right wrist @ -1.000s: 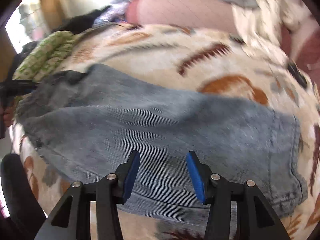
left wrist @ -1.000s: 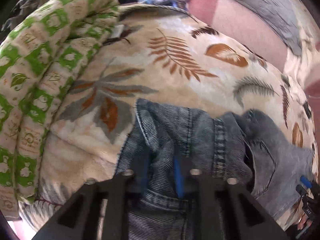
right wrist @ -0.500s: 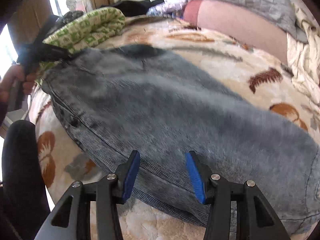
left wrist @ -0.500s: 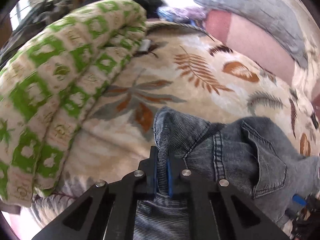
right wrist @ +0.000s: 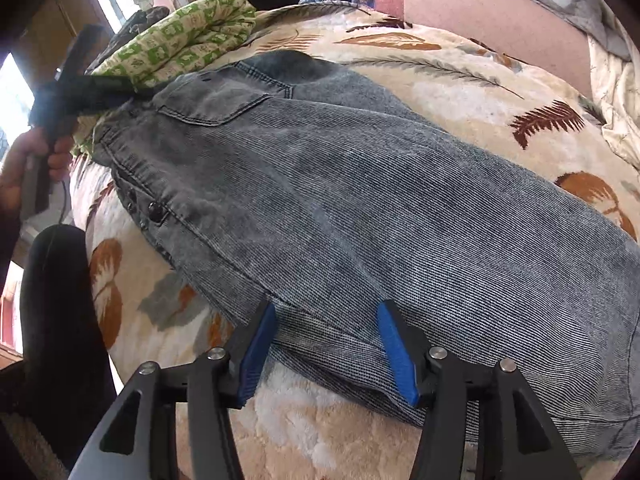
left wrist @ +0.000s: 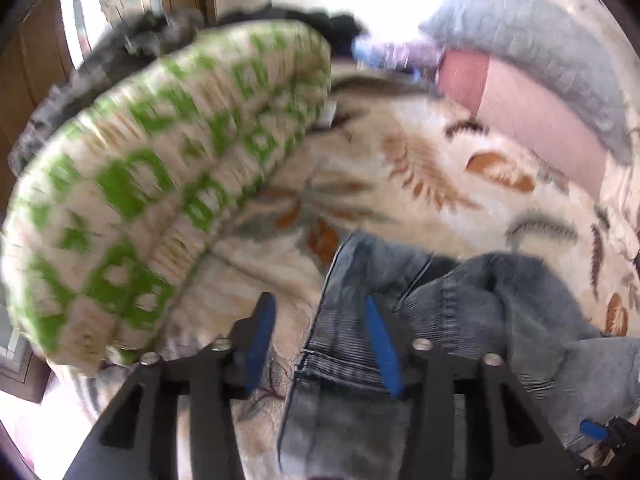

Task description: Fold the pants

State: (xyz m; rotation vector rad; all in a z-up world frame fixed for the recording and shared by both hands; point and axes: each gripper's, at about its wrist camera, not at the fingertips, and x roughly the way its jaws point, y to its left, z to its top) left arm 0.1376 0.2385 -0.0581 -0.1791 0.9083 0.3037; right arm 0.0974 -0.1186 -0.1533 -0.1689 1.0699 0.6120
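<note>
One fold done: pants (right wrist: 360, 200) doubled lengthwise on blanket (right wrist: 460, 80), waistband by its left edge.
Left to do: crosswise folds, judging by length.
Left gripper (left wrist: 320, 340): released, at waistband.
Right gripper (right wrist: 326, 354): spread, holding nothing, over near leg edge.

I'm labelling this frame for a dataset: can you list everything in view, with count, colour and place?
pants: one, grey-blue denim, spread flat across the blanket
leaf-print blanket: one, cream with brown and grey leaves, under the pants
green-patterned quilt: one, green and cream, bundled beside the waistband
pillow: one, pink, far edge of the bed
grey cover: one, over the pillow
left gripper: one, black with blue fingers, open at the waistband
right gripper: one, black with blue fingers, open over the leg's near edge
</note>
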